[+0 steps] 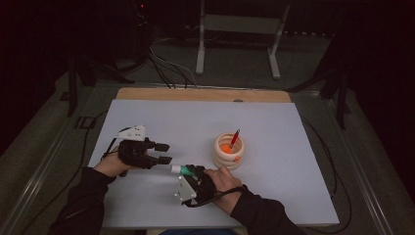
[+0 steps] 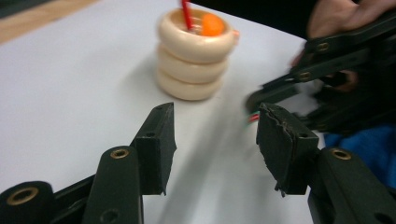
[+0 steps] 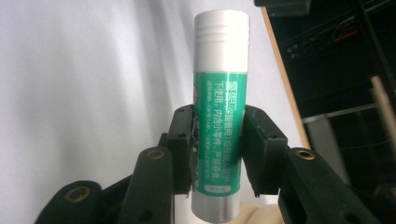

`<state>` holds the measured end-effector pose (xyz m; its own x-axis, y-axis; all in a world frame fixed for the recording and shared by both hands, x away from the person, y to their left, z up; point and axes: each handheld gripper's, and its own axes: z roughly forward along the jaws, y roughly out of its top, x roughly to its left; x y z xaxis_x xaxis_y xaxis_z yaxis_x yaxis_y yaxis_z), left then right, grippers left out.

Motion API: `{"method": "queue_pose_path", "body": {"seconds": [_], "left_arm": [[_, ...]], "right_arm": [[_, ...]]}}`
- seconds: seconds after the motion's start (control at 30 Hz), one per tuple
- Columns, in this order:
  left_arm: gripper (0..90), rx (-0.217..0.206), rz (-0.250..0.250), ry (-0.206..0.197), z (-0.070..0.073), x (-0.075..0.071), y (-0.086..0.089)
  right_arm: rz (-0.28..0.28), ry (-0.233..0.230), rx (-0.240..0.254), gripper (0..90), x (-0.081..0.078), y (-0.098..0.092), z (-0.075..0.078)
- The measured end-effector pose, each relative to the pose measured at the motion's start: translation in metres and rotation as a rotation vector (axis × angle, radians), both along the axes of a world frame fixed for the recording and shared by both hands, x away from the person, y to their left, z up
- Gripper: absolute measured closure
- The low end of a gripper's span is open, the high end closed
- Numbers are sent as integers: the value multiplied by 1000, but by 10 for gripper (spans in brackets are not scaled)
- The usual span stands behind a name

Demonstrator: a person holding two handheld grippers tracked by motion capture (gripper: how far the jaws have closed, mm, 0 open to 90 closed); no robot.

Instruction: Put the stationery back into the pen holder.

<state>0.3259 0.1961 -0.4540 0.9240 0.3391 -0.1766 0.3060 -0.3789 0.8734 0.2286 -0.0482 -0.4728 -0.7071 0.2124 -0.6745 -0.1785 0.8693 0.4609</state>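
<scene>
While the right claw (image 3: pixel 217 140) pinches a green glue stick (image 3: pixel 219 116) across its printed middle, both pads press flat against the label, one on each side. The stick's white cap end juts out past the jaw tips and its pale base sits back between the jaws. In the high view the same stick (image 1: pixel 180 170) pokes out of the right claw (image 1: pixel 188 171), level above the white worktop (image 1: pixel 274 196), with its pale cap pointing away from the ring-shaped holder (image 1: pixel 228 151).

That holder is a cream pot built like three stacked rings, standing upright on the worktop. A red pen (image 1: pixel 235 138) leans in it, and something orange (image 2: pixel 211 24) lies inside beside the pen. The glue stick is just beside the holder, on the side nearer the person and toward the left claw, not touching it.

The left claw (image 1: pixel 165 153) hovers farther from the holder than the glue stick does, its tips pointing toward the holder. Its jaws stand spread with nothing between them; in the left gripper view the bare pads (image 2: pixel 159 144) face each other across open worktop, with the holder (image 2: pixel 194 56) beyond them.
</scene>
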Motion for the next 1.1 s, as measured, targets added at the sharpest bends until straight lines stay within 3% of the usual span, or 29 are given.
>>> {"method": "queue_pose_path", "body": {"seconds": [0.23,0.43,0.7,0.83,0.93,1.1], "left_arm": [[408,0,100,-22,-2,0,1],[272,4,166,-24,-4,-3,-1],[127,18,219,-23,-9,-7,-4],[41,26,234,-26,-11,-8,-6],[6,28,250,-11,-16,-7,-7],[1,2,263,-25,-17,-10,-3]], "right_arm": [[-28,140,196,663,5,-14,23],[-53,221,340,663,14,-29,44],[-98,248,468,663,26,-49,66],[-114,255,507,663,30,-56,72],[-154,244,556,663,34,-65,80],[-204,239,631,663,40,-81,90]]}}
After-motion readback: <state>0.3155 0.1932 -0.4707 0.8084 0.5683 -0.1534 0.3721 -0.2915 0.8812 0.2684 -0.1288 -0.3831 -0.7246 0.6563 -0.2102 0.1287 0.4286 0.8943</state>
